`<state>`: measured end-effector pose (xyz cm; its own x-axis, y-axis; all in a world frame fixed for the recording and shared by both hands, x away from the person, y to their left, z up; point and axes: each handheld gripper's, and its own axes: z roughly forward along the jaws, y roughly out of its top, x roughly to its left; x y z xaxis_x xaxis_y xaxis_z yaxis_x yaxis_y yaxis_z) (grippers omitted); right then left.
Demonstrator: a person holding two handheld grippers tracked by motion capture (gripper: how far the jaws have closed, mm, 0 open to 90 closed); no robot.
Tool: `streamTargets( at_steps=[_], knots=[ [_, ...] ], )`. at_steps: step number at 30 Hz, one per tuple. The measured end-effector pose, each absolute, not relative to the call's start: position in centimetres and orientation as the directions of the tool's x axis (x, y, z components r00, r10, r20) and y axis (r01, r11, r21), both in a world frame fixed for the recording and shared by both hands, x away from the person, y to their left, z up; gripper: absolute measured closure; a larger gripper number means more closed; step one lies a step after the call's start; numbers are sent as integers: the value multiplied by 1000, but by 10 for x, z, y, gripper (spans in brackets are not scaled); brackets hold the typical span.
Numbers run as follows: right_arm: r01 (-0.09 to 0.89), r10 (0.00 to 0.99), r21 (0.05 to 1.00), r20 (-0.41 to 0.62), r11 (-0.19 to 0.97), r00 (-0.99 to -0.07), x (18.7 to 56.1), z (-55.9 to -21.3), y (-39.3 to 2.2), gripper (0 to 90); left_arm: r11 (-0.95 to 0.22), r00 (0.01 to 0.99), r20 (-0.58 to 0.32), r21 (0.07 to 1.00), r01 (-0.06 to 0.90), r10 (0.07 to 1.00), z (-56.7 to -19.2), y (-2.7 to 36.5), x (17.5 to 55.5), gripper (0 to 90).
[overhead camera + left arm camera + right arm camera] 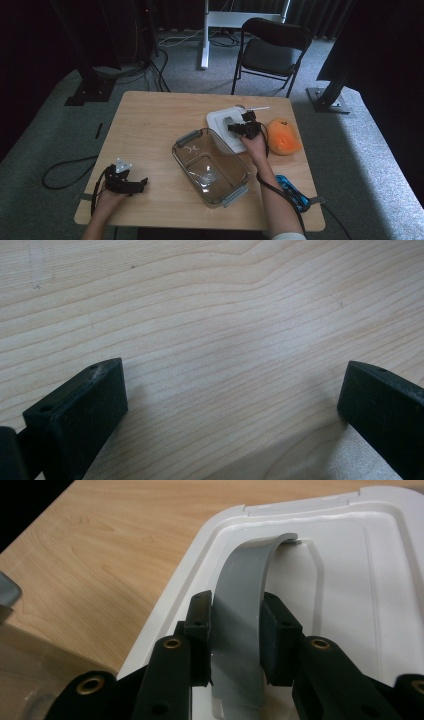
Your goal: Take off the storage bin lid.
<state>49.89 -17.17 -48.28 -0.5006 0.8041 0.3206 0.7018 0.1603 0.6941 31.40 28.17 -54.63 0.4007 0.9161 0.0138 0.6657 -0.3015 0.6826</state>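
On the wooden table [150,115], white lid [350,580] lay beside the clear container [210,167], right gripper [236,625] clamped on its grey handle [245,595], left gripper [232,395] rested wide apart, holding nothing.

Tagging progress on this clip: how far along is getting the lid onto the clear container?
Done: the right gripper is shut on the grey handle of the white lid. In hand: the lid lies on the table beside the clear container. Left: lifting it over and seating it. The left gripper rests open, apart from both.
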Motion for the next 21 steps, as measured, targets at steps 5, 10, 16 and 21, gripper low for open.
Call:
streamTargets(
  at_steps=[5,10,16,21],
  knots=[
    [721,802,674,338,159,-493,498,-493,-169,693,-303,403,14,682,665,915,-546,282,314,1],
    [724,801,671,342,158,-492,497,-500,-169,693,-305,405,14,683,664,914,-546,282,314,1],
    [734,803,659,343,165,-488,495,-507,-168,691,-305,405,14,683,664,914,-546,281,314,1],
    [744,807,645,339,175,-483,494,-511,-167,651,-305,405,14,683,664,914,-546,282,314,1]
  ],
)
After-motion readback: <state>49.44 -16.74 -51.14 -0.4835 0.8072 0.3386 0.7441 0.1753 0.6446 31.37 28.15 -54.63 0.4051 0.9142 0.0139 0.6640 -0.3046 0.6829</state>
